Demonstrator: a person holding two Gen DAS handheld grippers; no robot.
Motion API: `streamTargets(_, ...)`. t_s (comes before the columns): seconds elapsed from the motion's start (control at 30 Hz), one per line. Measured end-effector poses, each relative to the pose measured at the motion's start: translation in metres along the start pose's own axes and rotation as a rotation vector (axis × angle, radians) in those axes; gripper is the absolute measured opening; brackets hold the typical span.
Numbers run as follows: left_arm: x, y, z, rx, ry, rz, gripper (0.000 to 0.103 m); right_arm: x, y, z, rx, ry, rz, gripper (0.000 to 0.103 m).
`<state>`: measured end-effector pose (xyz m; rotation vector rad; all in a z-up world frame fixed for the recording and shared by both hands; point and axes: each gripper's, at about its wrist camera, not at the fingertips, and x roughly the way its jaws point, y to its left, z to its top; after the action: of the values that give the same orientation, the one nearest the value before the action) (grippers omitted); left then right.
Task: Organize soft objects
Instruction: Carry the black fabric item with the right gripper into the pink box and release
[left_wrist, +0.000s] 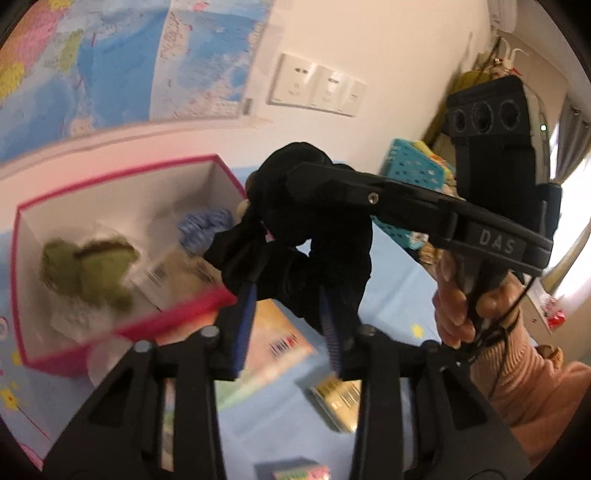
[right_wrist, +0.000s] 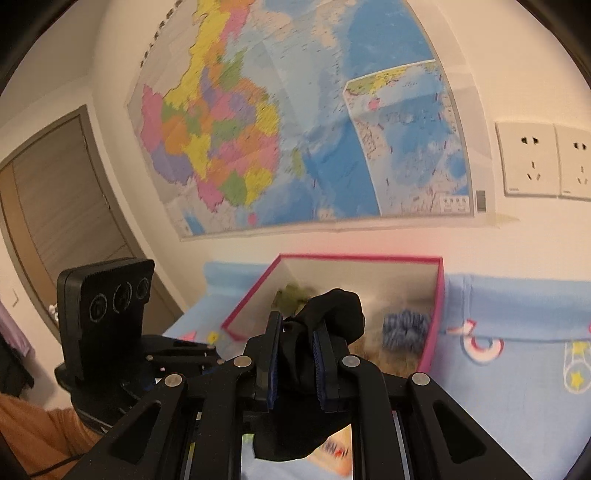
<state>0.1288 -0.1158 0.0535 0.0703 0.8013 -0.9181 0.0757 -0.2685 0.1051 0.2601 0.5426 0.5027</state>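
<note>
**Both grippers on one black cloth, just short of the pink box**

Left gripper (left_wrist: 288, 295): pads closed in on a crumpled black soft fabric piece (left_wrist: 295, 251); cloth bunched between the blue pads and bulging out ahead of the tips. Contact on both pads looks real, motion blur noted.

Ahead-left of it: open pink-rimmed cardboard box (left_wrist: 122, 325) with white inner walls. Inside: olive-green plush toy (left_wrist: 88, 266) at the left, white crumpled item below it, blue knitted bundle (left_wrist: 203, 225) at the far right corner. Barcode-labelled packet lies between them.

Under the left gripper: flat printed packets (left_wrist: 277, 347) on the light-blue patterned bed sheet (left_wrist: 399, 291).

Right gripper (right_wrist: 295, 354): nearly together, clamped on the same black fabric (right_wrist: 332, 306); cloth pokes up past the tips and hangs below the pads. In the left wrist view it comes in from the right, its tip buried in the cloth, with the person's hand (left_wrist: 461, 299) on the handle and a pinkish ribbed sleeve behind.

Ahead of the right gripper: same box, blue bundle ahead-right. Beyond it, wall with a coloured map (right_wrist: 295, 122); white sockets (right_wrist: 528, 158) at far right.
</note>
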Motion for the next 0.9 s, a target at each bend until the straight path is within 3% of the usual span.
streamTargets(0.07,0.008,0.006,0.011,-0.01,0.008,0.036,0.025,0.01,-0.005,0.009,-0.004,-0.002,0.001,0.014)
streamTargets(0.13,0.015,0.013,0.022,-0.013,0.007,0.082,0.022,0.02,-0.01,0.017,-0.007,-0.002,-0.008,0.014)
streamTargets(0.37,0.037,0.04,0.048,-0.056,0.028,0.21,0.021,0.054,-0.029,0.039,0.0,0.026,-0.001,0.014)
streamTargets(0.6,0.063,0.058,0.058,-0.088,0.074,0.275,0.021,0.087,-0.045,0.041,0.004,0.088,-0.034,0.015)
streamTargets(0.83,0.075,0.062,0.065,-0.094,0.095,0.335,0.021,0.11,-0.047,0.037,-0.067,0.138,-0.128,0.018)
streamTargets(0.9,0.076,0.062,0.065,-0.09,0.107,0.373,0.029,0.116,-0.048,0.034,-0.102,0.166,-0.187,0.023)
